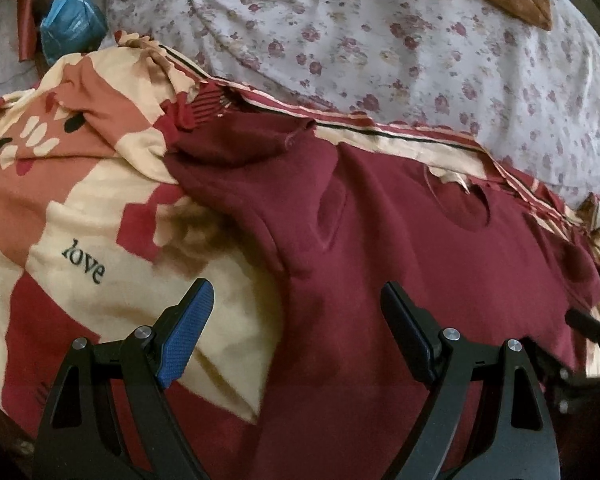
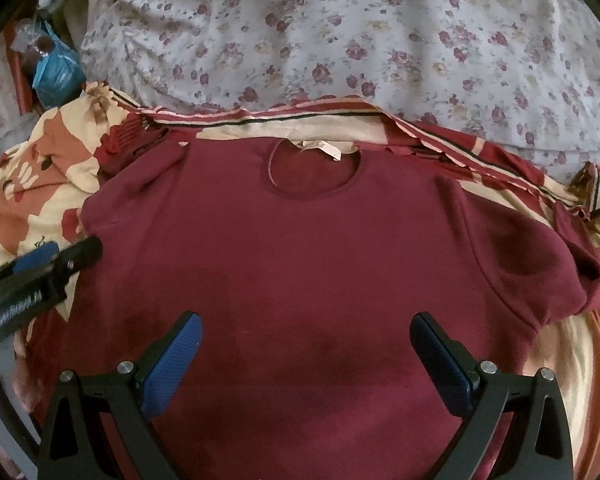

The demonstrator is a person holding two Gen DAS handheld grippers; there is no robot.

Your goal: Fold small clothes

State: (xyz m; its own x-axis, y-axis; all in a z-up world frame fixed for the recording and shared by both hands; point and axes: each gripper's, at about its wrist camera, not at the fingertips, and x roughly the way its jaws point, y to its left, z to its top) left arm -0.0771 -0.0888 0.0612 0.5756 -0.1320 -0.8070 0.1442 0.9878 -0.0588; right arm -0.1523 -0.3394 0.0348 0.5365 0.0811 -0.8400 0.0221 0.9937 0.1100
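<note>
Maroon sweater (image 2: 308,248) lies spread flat, front up, on a patterned bedspread (image 1: 60,216) — cream, red and orange blocks, the word "love" printed on it. Neck opening (image 2: 314,172) points away from both cameras, toward the flowered quilt (image 2: 340,40) beyond; hem side is toward the grippers. So the long axis of the sweater runs straight out along the fingers, not across them.

Right gripper (image 2: 306,356): fingers spread wide apart, nothing between them, hovering over the lower middle of the sweater body. Both finger pads sit over maroon cloth; whether they touch it cannot be told.

Left gripper (image 1: 296,332): fingers also wide apart and empty. It straddles the sweater's left edge — one finger over the bedspread, the other over the maroon cloth. The left sleeve (image 1: 244,152) runs off ahead and to the left of it, bunched near the shoulder. In the right wrist view the left gripper shows at the left margin, just beside the sweater's side.

The right sleeve (image 2: 580,264) hangs folded down at the far right edge, near the right gripper's side but not between its fingers.

Judgement: no fold begun yet. The left gripper is nearer the left side seam and sleeve, the right gripper is central. A first fold would likely bring a side or sleeve inward across the long axis, and the left edge is the closer grab.

Blue packet (image 1: 70,20) sits off at the far left corner, well apart.
</note>
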